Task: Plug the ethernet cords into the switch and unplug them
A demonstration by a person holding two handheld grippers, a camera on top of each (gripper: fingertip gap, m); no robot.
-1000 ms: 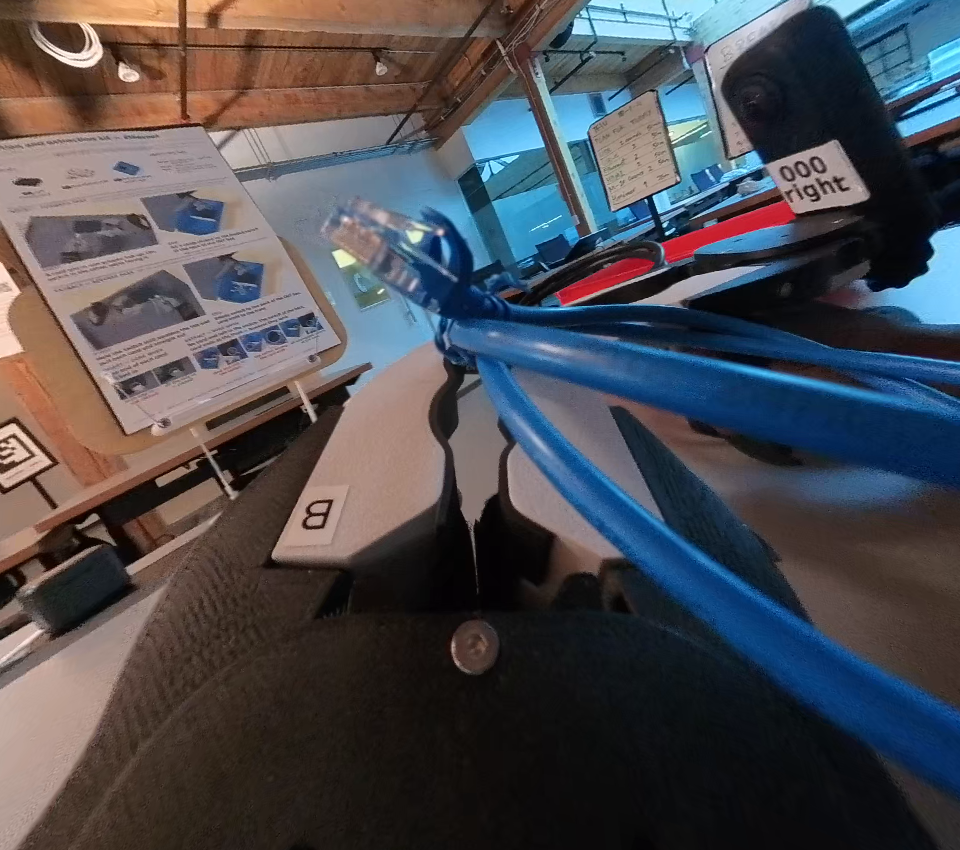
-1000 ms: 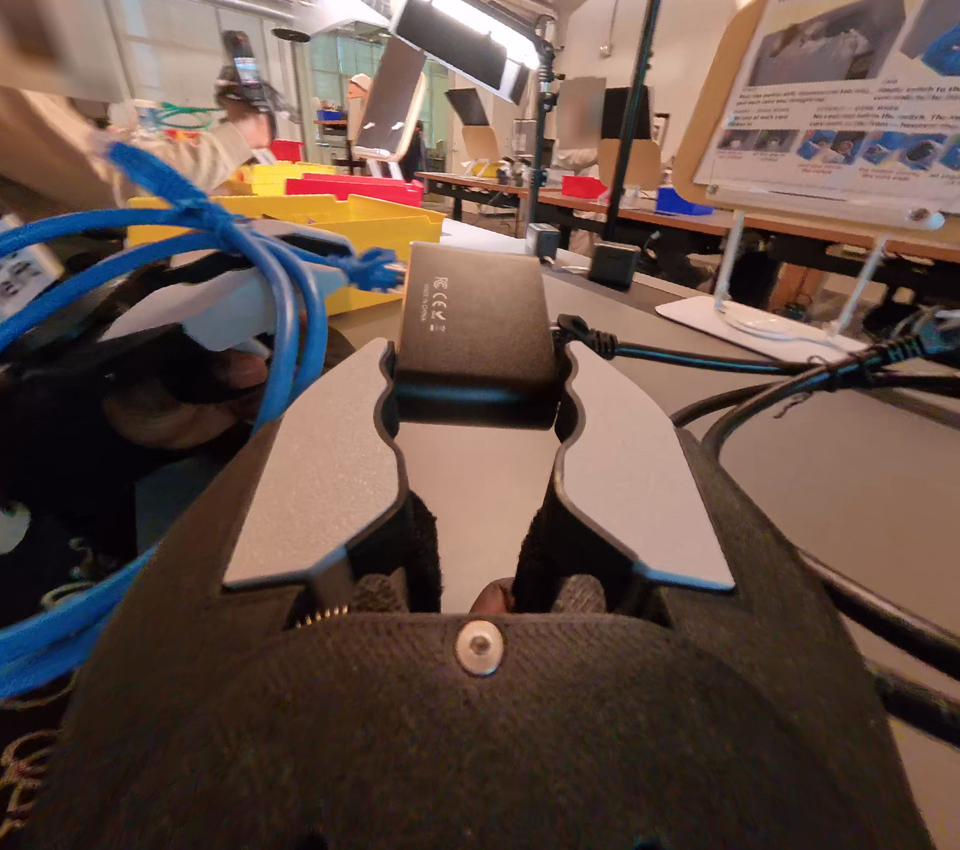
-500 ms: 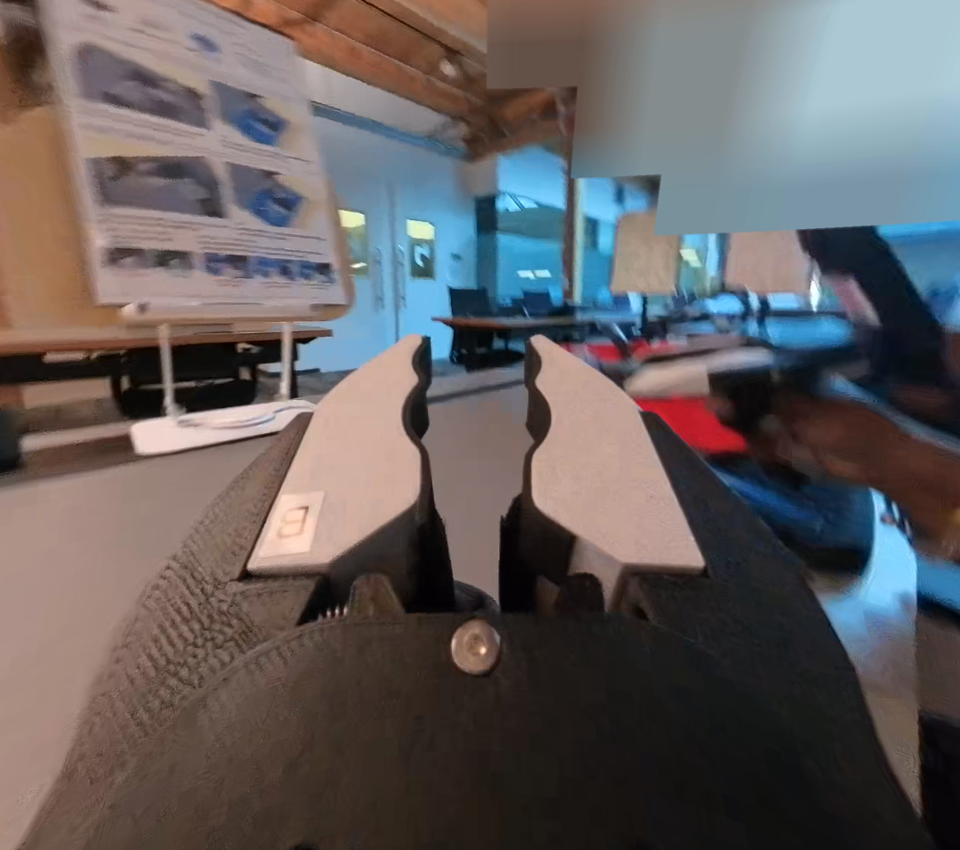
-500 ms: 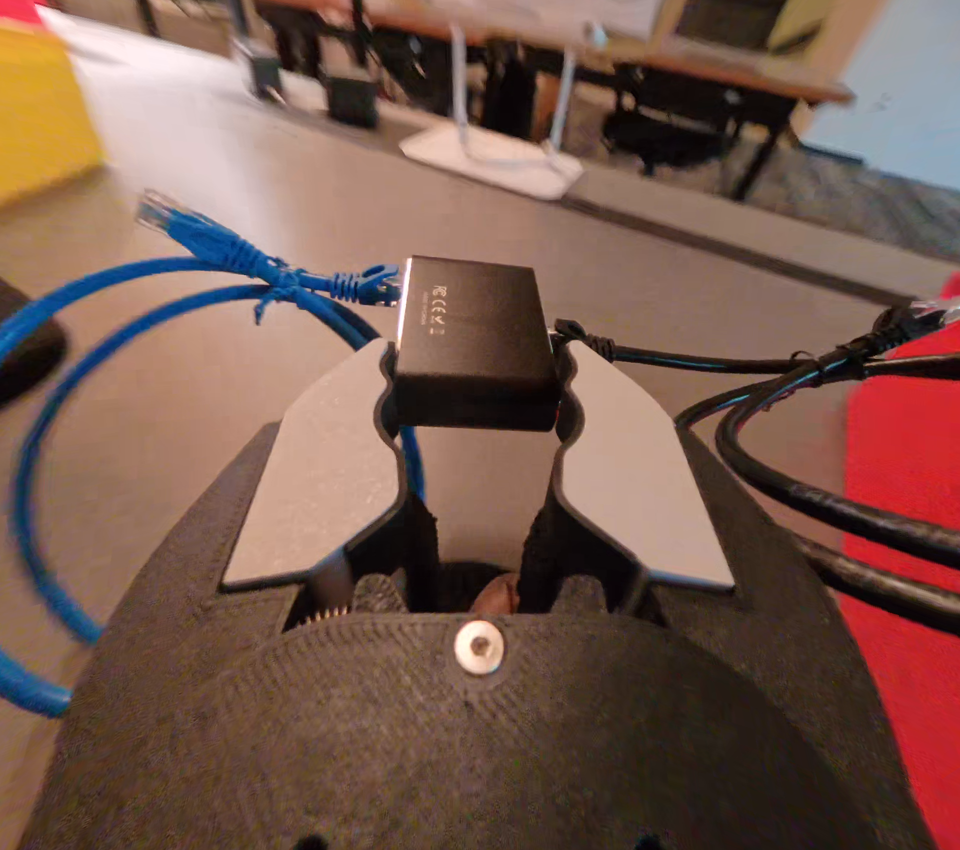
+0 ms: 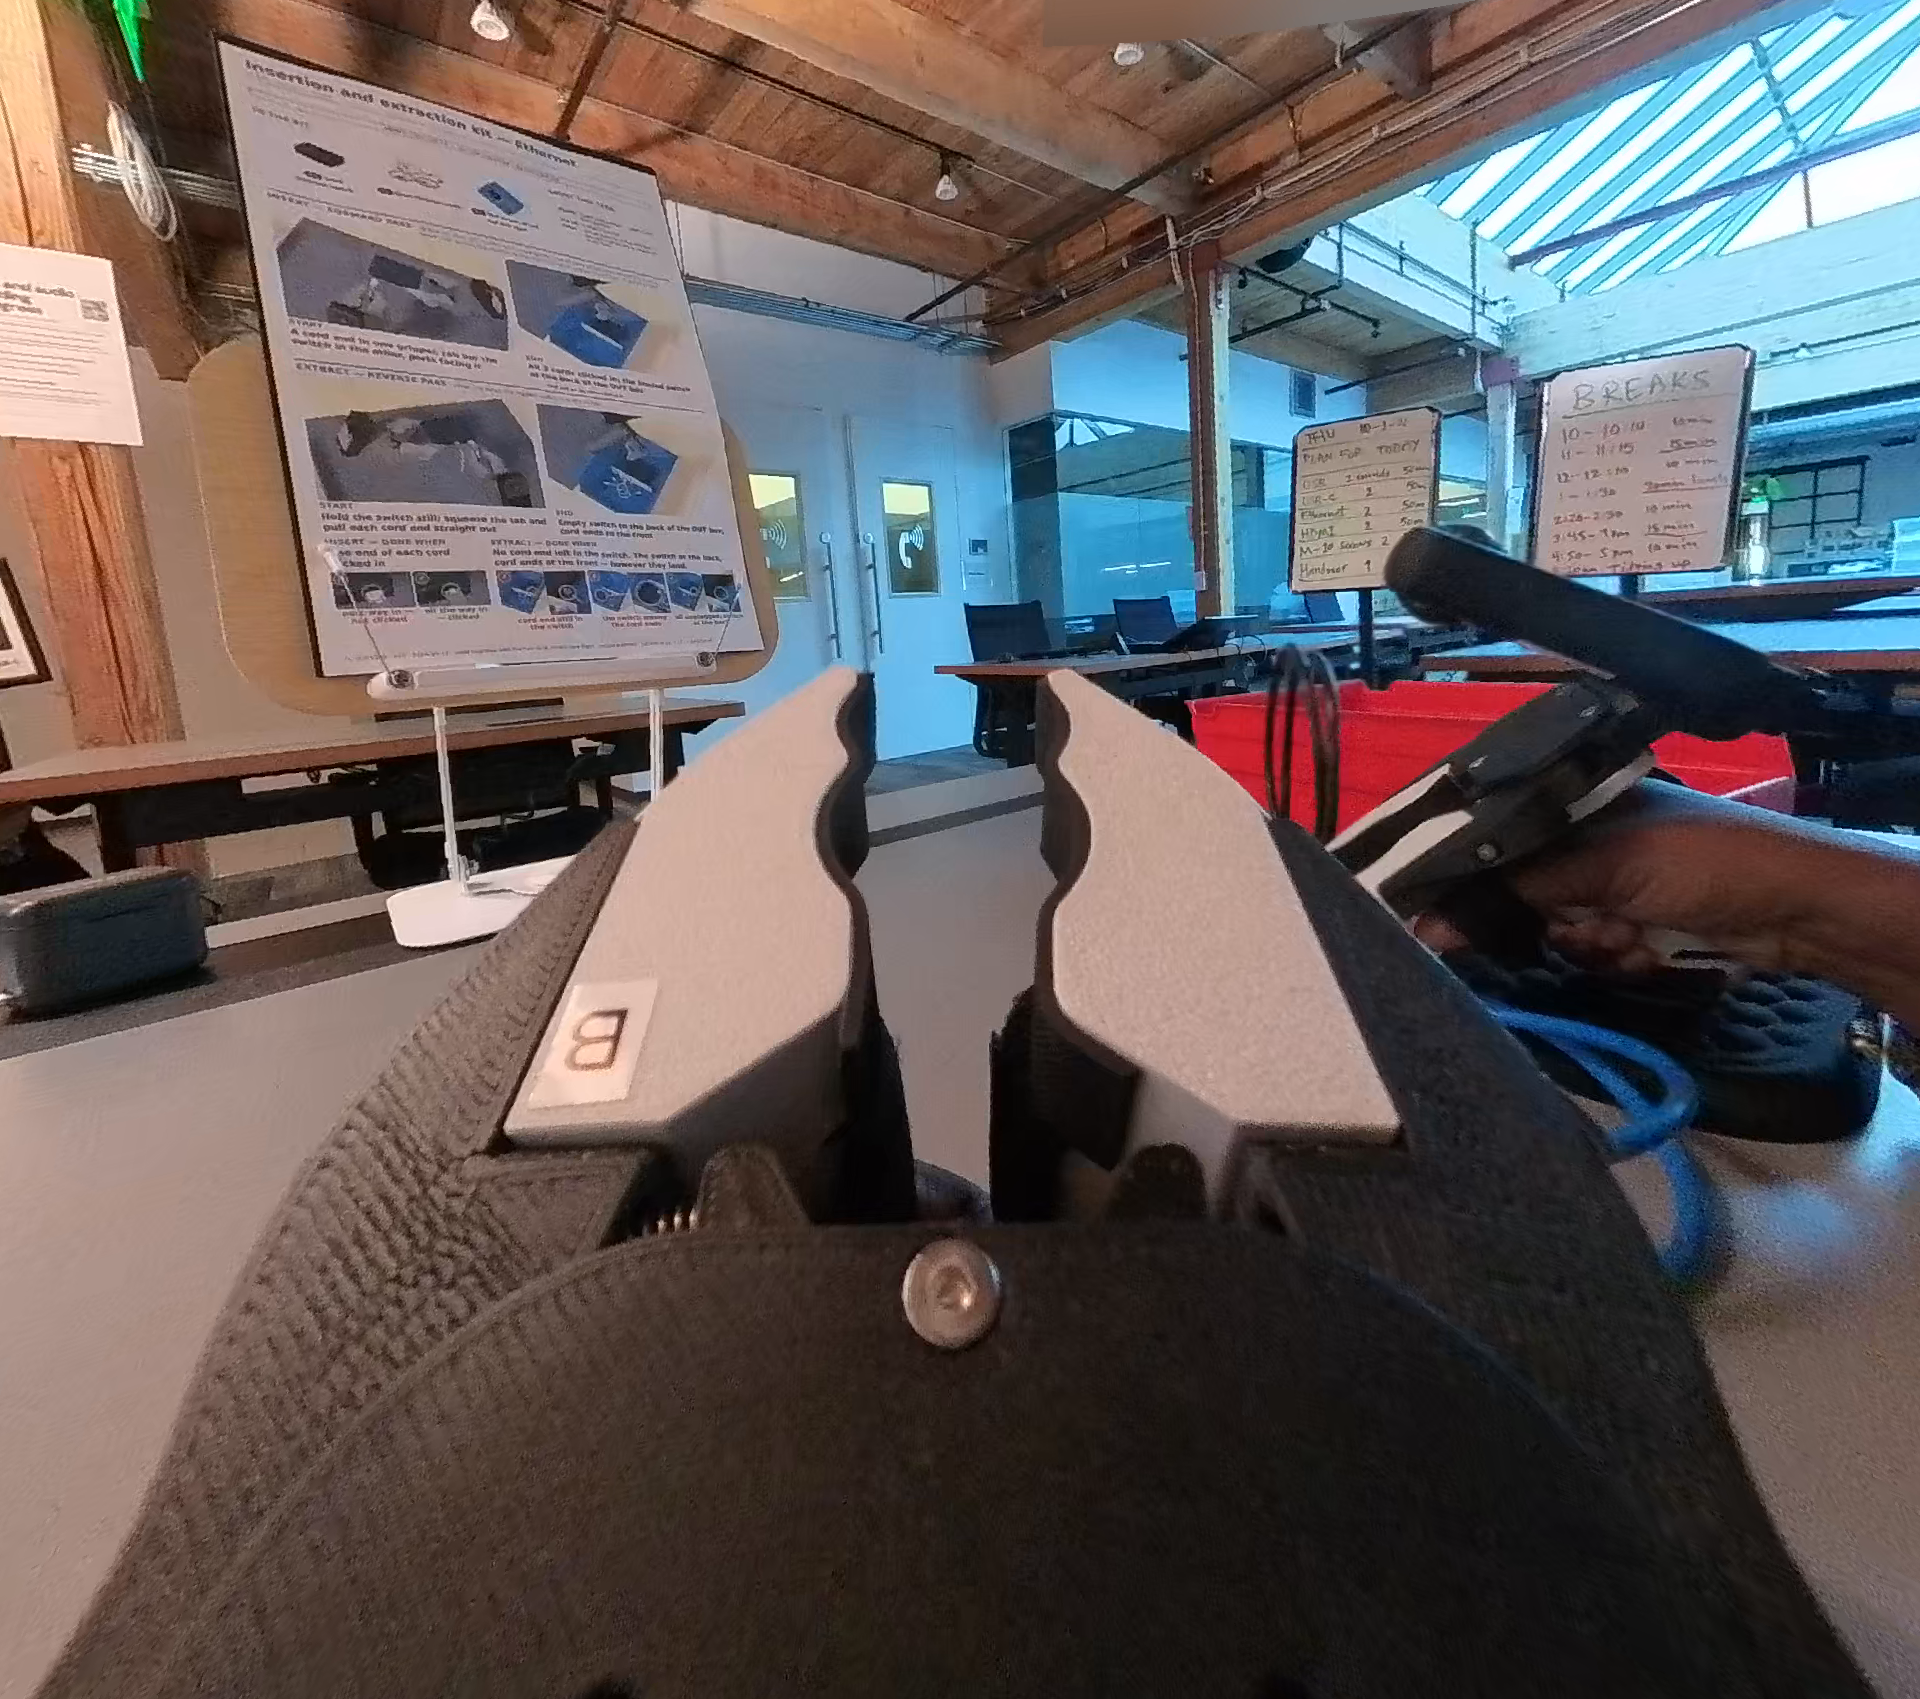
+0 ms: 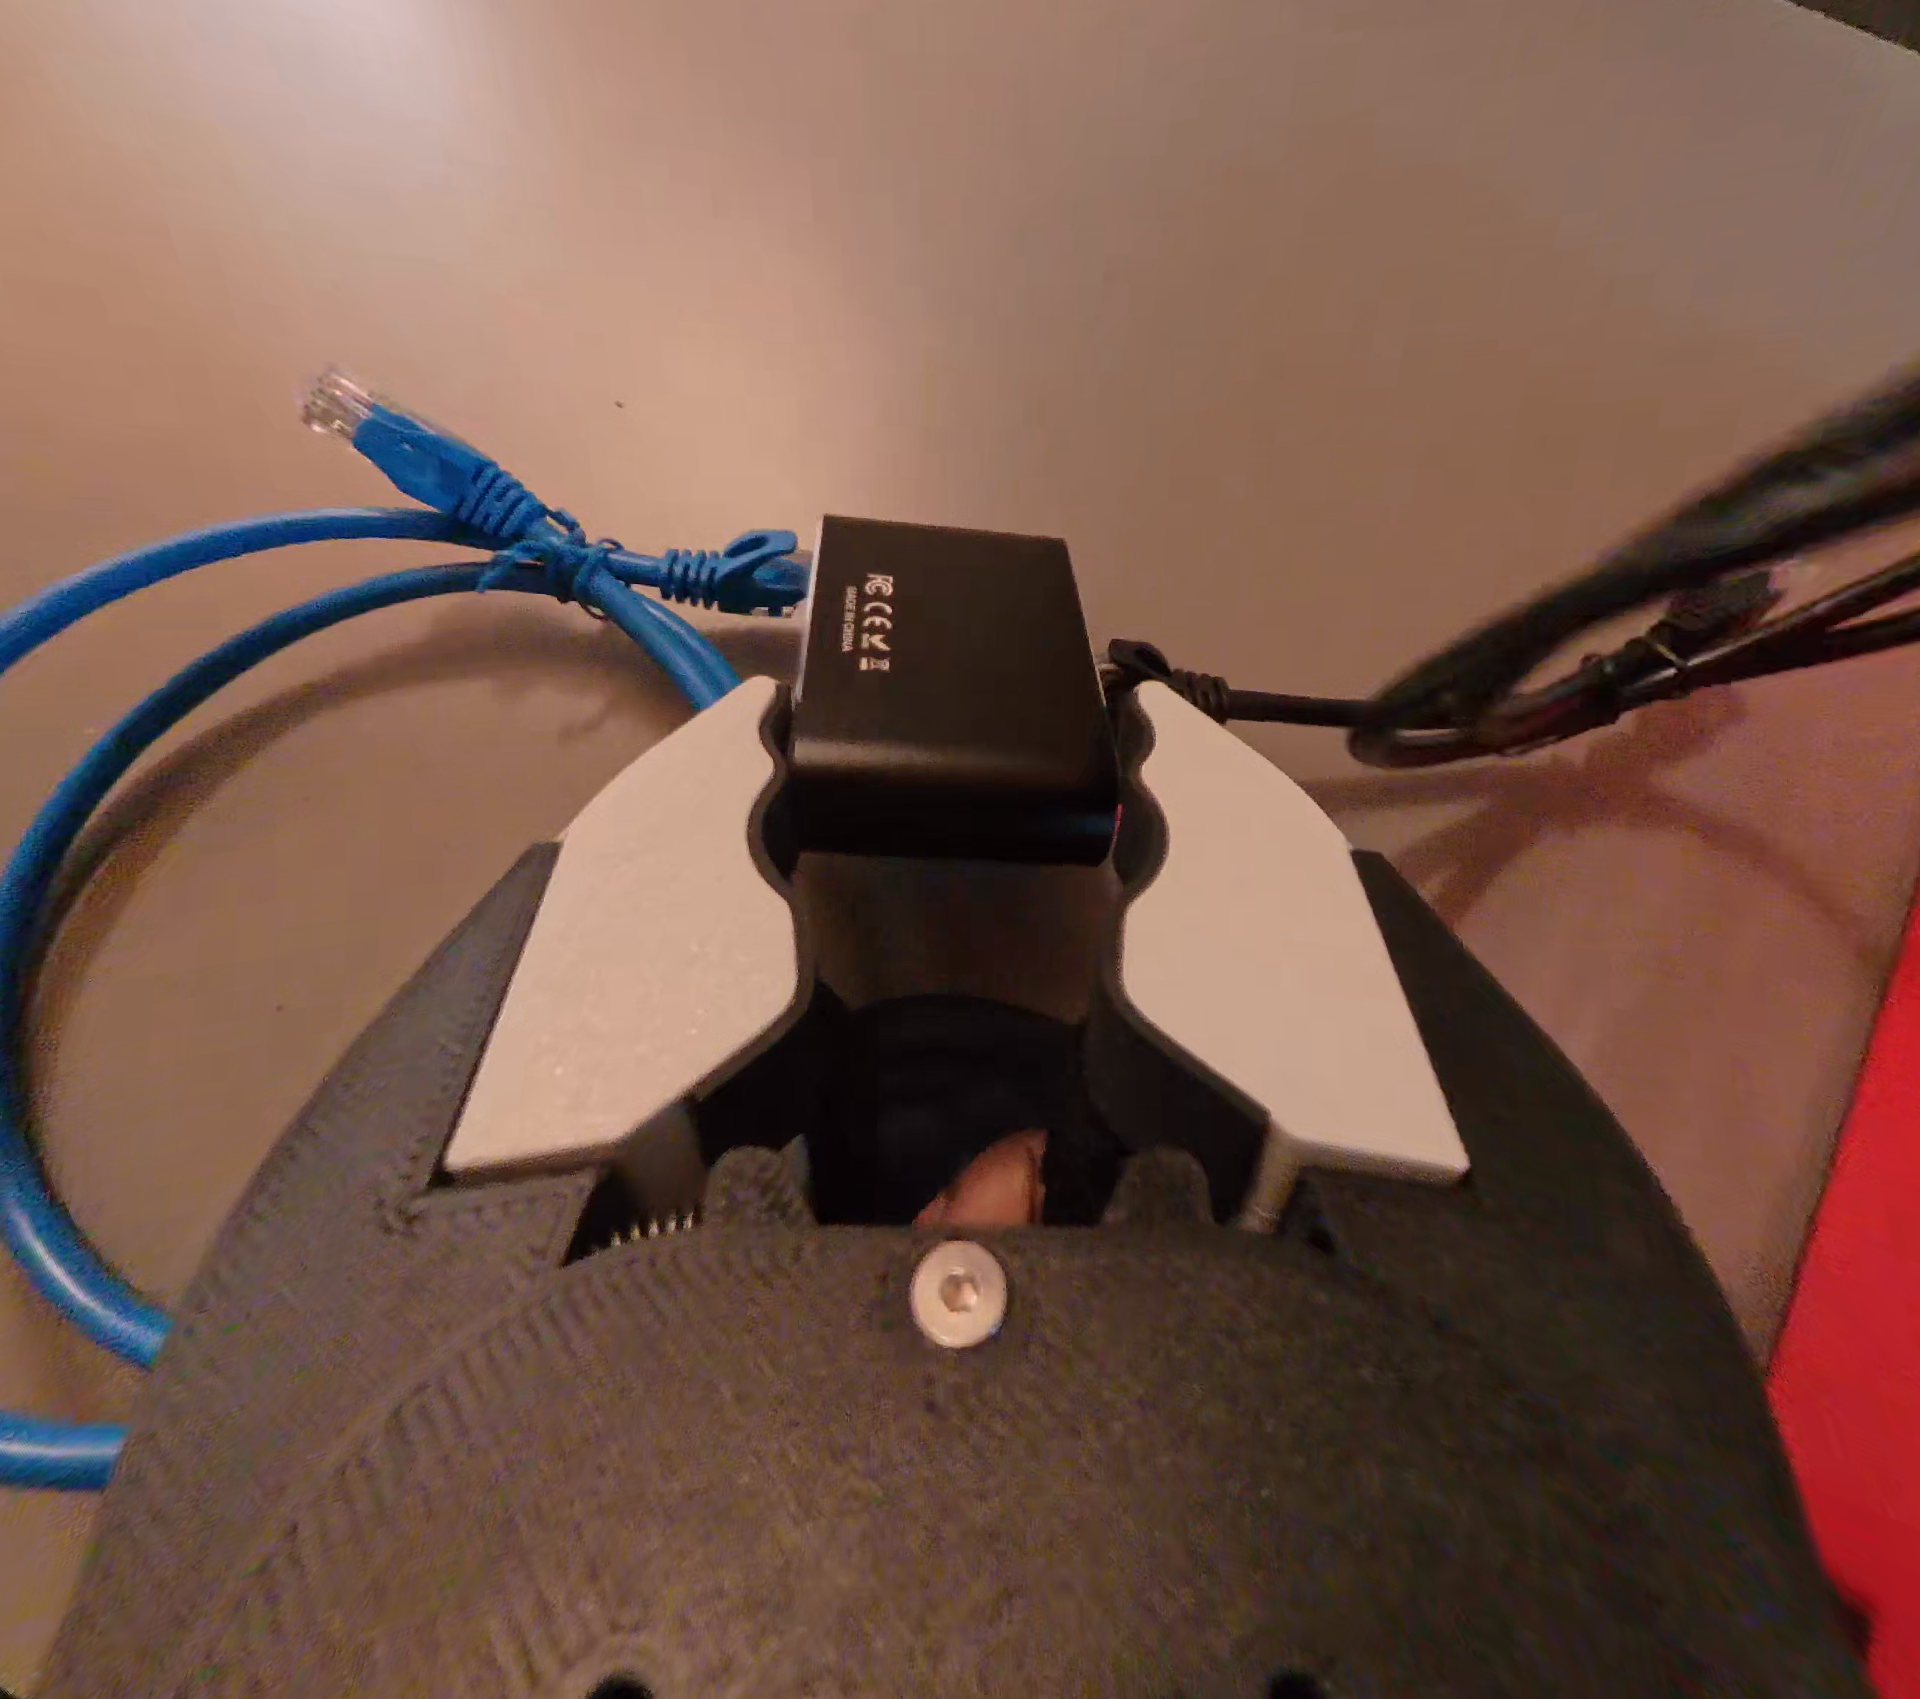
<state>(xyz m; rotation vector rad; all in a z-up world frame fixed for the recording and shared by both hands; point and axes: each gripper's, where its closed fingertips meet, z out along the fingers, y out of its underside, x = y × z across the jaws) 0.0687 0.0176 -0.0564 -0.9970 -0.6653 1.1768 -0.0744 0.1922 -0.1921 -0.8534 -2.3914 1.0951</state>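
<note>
While pinching the black switch [image 6: 945, 683], right tool [image 6: 951, 714] tilted down over the grey counter [image 6: 935, 143]; left tool [image 5: 951, 714] spread, holding nothing.

Blue ethernet cord [image 6: 312, 600] lying on the counter at the left of the switch, one plug [image 6: 764, 574] at the switch's left face, whether clicked in or only touching cannot be told; second plug [image 6: 343, 408] free, pointing away. Black cable [image 6: 1351, 704] leaving the right side. Probably best now: keep the switch steady, bring the left tool to the plug boot, press the latch, pull straight out, not sideways. Small white marks printed on the switch top; letter sticker [image 5: 592, 1041] on the left finger; instruction poster [image 5: 488, 402] and two handwritten boards [image 5: 1361, 501] behind, writing not repeated.
</note>
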